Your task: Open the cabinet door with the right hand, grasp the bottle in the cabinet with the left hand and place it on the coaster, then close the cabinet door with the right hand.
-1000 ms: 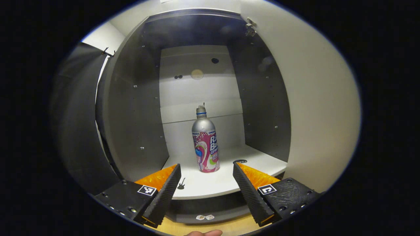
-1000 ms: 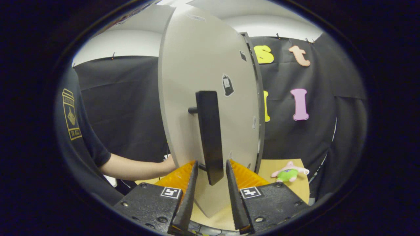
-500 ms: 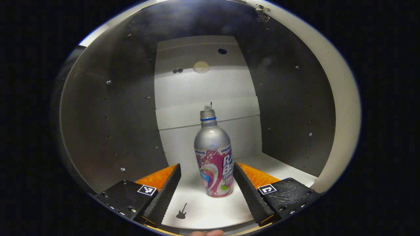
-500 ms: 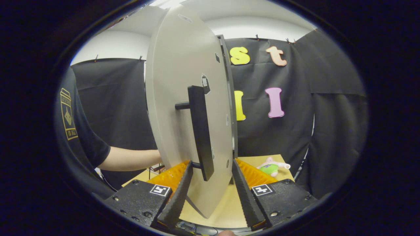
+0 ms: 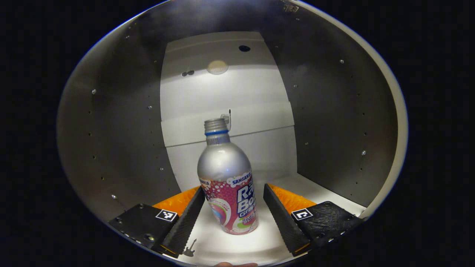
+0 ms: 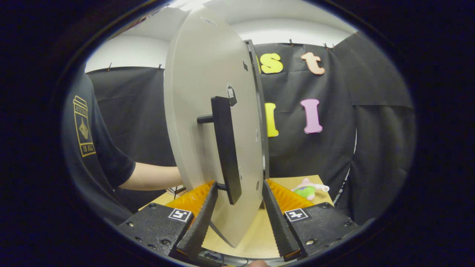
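A silver bottle point(image 5: 227, 185) with a pink label stands upright on the white cabinet shelf point(image 5: 315, 191). My left gripper point(image 5: 233, 218) is inside the cabinet, open, one finger on each side of the bottle's lower body. The left finger is close beside the label and a small gap shows at the right finger. In the right gripper view the white cabinet door point(image 6: 200, 111) stands open, nearly edge-on. Its black bar handle point(image 6: 223, 144) hangs between the fingers of my right gripper point(image 6: 235, 209), which is open with a gap on both sides.
Grey side walls point(image 5: 118, 141) close in the cabinet left and right, with a white back panel point(image 5: 226, 96) behind the bottle. A small guitar sticker point(image 5: 190, 247) marks the shelf front. A person's forearm point(image 6: 152, 177) reaches behind the door. A plush toy point(image 6: 308, 189) lies on the wooden table point(image 6: 256, 237).
My left gripper has pushed deeper into the cabinet, so the bottle now stands between its fingers. My right gripper widened off the handle a second ago and has since held still.
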Demonstrator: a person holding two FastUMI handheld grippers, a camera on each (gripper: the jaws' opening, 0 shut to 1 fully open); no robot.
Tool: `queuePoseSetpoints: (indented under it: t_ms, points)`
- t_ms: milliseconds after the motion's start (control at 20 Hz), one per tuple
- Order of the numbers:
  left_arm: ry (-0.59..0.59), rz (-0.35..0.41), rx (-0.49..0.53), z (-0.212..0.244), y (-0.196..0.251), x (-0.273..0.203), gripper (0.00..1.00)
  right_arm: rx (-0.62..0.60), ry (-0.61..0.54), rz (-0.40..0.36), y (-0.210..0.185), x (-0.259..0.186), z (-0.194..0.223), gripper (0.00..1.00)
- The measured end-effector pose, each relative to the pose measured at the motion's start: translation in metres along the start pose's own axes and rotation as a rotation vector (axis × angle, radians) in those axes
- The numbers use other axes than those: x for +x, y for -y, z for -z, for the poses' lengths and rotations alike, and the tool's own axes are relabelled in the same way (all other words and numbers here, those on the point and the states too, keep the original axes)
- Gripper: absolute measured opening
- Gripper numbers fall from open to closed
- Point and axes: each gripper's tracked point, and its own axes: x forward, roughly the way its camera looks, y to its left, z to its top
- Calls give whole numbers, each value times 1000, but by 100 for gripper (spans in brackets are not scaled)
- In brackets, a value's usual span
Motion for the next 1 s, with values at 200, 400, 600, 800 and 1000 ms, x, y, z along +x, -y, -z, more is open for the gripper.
queuePoseSetpoints:
  t_ms: [200,400,600,800,1000]
  points:
    - [3,-8,-20,0,1,3,84,3,-6,4,1,1,1,83]
    - [-4,-13,-32,-3,0,-2,81,-6,-4,49,10,-3,-2,83]
    - [9,1,-38,-9,1,-21,79,28,51,176,41,-20,-9,83]
    - [10,-5,-43,-9,0,-48,79,162,107,188,67,-28,-17,84]
    - [36,3,-31,-23,1,-84,79,206,106,145,71,-31,-15,100]
